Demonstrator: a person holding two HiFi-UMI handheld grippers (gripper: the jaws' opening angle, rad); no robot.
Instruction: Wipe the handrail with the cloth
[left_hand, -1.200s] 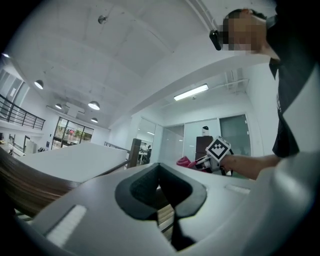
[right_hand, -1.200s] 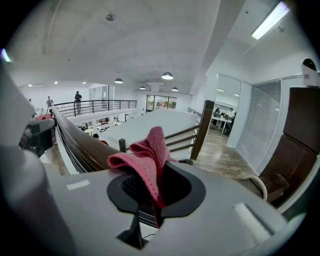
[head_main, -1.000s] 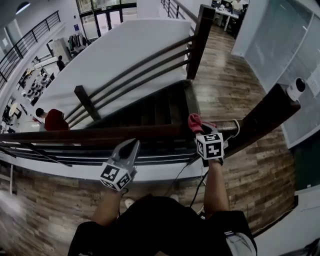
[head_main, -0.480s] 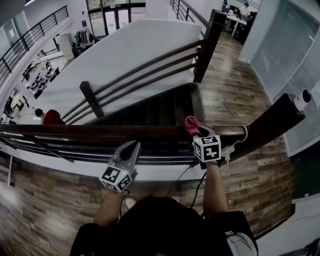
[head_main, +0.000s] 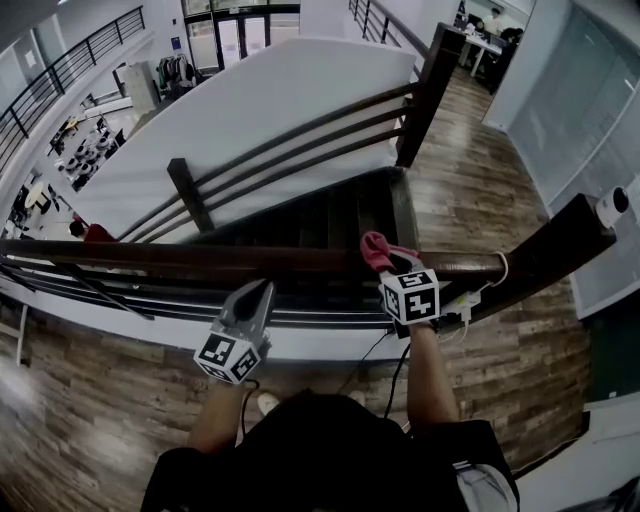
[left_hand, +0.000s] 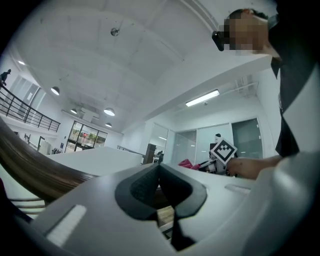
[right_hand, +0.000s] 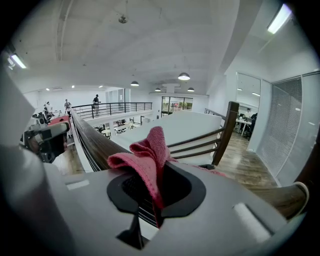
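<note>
Long dark-brown wooden handrail (head_main: 200, 258) runs left to right across the head view, w/ thinner rails (head_main: 150, 310) stacked under it. The crumpled pink cloth (head_main: 376, 249) sits on top of the handrail, toward its right end, not far from the dark wooden corner post (head_main: 560, 240).

The right gripper (head_main: 388, 266) has the cloth pinched tight. You can see it plainly in the right gripper view: jaws squeezed onto the cloth (right_hand: 149, 152), w/ the rest bunching up above the tips and the handrail (right_hand: 95, 142) running off to the left behind it.

The left gripper (head_main: 258, 293) is on the person's side of the handrail, further left along it from the cloth, tips pointing up at the rail. Can't tell if it actually touches. In its own view the left gripper (left_hand: 160, 170) has its jaws pressed together w/ nothing in them.

Past the handrail there's a dark stairwell (head_main: 320, 215) going down, and brown plank floor (head_main: 480, 180) off to the right of it.
</note>
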